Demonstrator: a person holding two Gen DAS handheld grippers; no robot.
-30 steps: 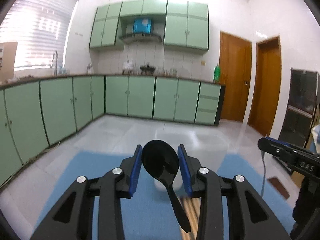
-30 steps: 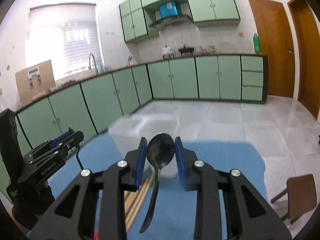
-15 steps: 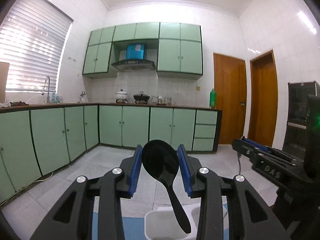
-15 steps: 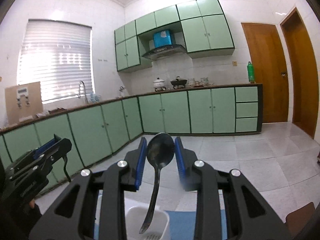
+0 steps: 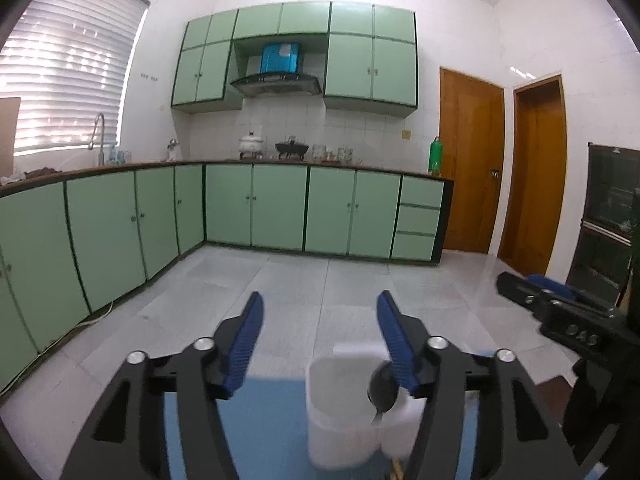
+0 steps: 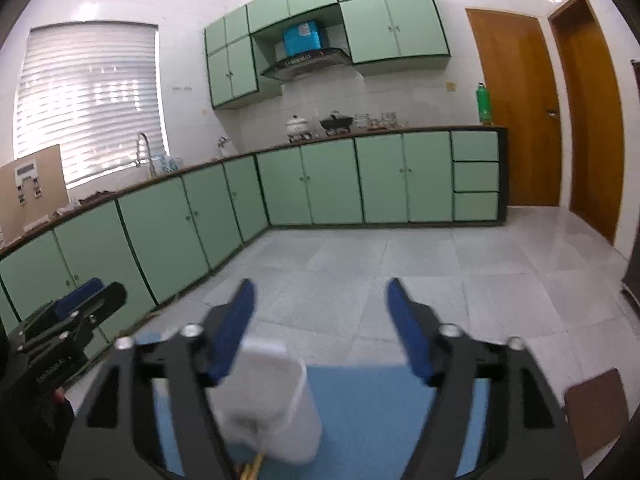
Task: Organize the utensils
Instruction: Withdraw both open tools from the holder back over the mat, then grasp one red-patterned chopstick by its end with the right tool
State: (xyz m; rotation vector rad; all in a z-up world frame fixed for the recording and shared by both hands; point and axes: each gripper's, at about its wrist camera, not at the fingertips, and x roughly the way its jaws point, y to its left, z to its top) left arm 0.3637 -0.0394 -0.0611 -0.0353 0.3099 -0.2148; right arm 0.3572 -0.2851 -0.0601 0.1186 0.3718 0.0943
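Both spoons have left my opening jaws; the black spoon (image 5: 383,388) stands upright in the holder (image 5: 344,408) beneath my empty left gripper (image 5: 320,338), near the mat's (image 5: 272,420) far edge.

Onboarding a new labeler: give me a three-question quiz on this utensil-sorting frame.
1. True or false: the left gripper is clamped on the black spoon.
2. What stands below both grippers? A) white utensil holder B) glass jar C) wooden box
3. What colour is the mat under the white utensil holder?

Key: 1. False; its jaws are opening and the spoon sits in the holder. 2. A. 3. Blue.
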